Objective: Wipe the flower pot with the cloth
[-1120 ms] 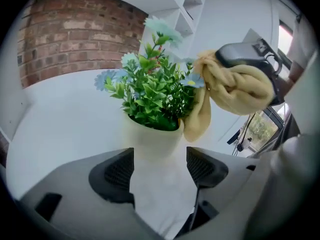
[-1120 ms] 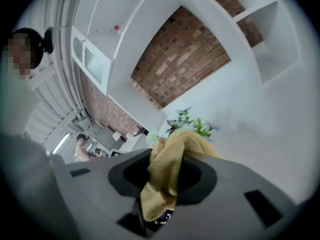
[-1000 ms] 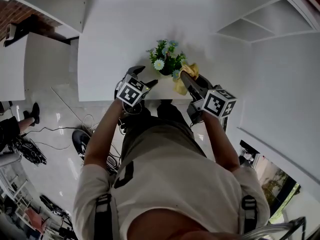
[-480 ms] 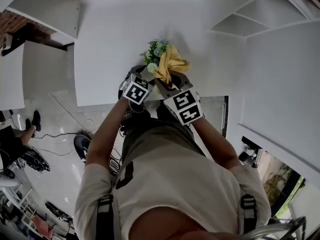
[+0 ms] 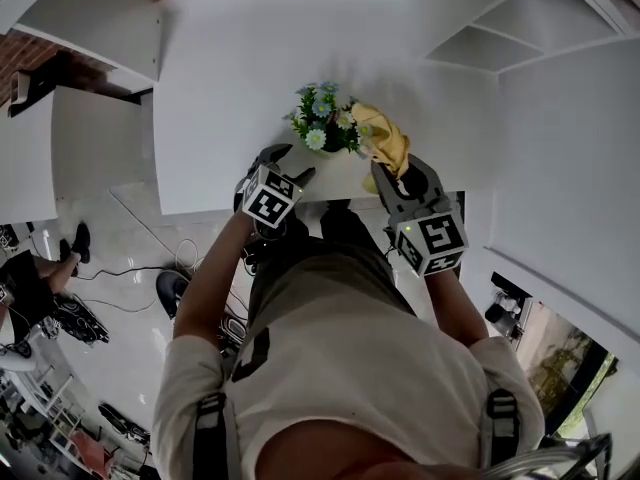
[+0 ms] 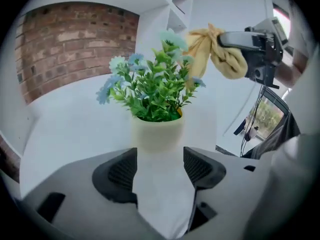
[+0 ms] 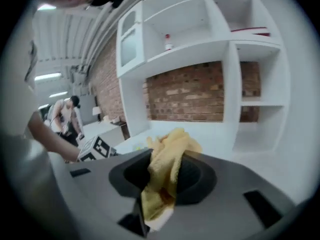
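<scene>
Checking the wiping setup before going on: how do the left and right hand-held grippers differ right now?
The left hand-held gripper is open and empty, its jaws have just been closing; the right hand-held gripper is shut on the yellow cloth. Left faces the flower pot low down; right is up beside the flowers. Each carries a marker cube.

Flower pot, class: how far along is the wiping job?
Done: the cloth is clamped in the right gripper. In hand: it hangs beside the flowers, off the flower pot; the left gripper, jaws just closing somewhat, stands open short of the pot, nothing between them. Left: wiping the pot's wall.
</scene>
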The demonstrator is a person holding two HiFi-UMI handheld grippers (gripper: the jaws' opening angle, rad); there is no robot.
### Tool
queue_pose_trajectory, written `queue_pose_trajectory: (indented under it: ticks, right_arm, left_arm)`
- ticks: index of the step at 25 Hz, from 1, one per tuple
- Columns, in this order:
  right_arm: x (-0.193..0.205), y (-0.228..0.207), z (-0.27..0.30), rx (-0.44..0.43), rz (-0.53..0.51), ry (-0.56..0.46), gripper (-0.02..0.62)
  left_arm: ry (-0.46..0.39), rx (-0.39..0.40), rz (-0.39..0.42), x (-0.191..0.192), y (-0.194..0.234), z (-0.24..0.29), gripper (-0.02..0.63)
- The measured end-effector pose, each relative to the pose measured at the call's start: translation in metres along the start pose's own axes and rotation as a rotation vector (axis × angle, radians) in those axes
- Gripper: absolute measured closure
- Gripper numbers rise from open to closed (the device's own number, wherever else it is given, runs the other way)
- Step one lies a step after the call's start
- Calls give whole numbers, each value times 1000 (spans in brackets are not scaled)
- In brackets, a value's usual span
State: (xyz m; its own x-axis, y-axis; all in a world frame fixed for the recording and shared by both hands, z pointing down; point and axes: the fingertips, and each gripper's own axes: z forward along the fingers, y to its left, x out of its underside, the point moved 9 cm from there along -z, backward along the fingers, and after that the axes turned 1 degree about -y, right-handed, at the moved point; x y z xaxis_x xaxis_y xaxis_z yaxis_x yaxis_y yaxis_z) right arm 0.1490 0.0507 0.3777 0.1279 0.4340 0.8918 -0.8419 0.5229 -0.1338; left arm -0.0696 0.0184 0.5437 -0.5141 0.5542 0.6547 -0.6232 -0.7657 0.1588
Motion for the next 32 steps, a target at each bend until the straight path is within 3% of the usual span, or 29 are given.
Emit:
queue_pose_trajectory:
  ticks: [3,5,8,11,14,17,22,26,28,29,32]
  right_arm:
    - [13,-40,-21,155,246,-23,480]
    - [38,-56,-21,218,383,19,480]
    - [89,-56,7,187,488,160,480]
    - [123,-33,48,81,460,254,480]
    - [127,-13,76,11,404,266,480]
    - [126,-8,87,-10,412,252,479]
    - [130,-4,84,-28,417,272,479]
    - [136,18,89,-115,430,312,482]
    - [137,25,93,-147,424,321,482]
    - [138,25,93,-160,425,324,482]
    - [135,17,90,-178,417,316,482]
  left_arm:
    - [3,-1,58,-10,16,2,288]
    - [20,10,91,-15,23,11,287]
    - [18,48,112,-18,24,23,287]
    - [7,50,103,-18,19,26,284]
    - [15,52,106,-19,10,27,284]
    - [19,27,97,-18,2,28,284]
    - [1,10,5,-16,-8,25,284]
    - [1,25,-21,-11,-18,21,285]
    - [22,59,10,-8,-27,18,412]
    - [32,76,26,-5,-31,17,440]
    - [50,109,43,6,-33,8,390]
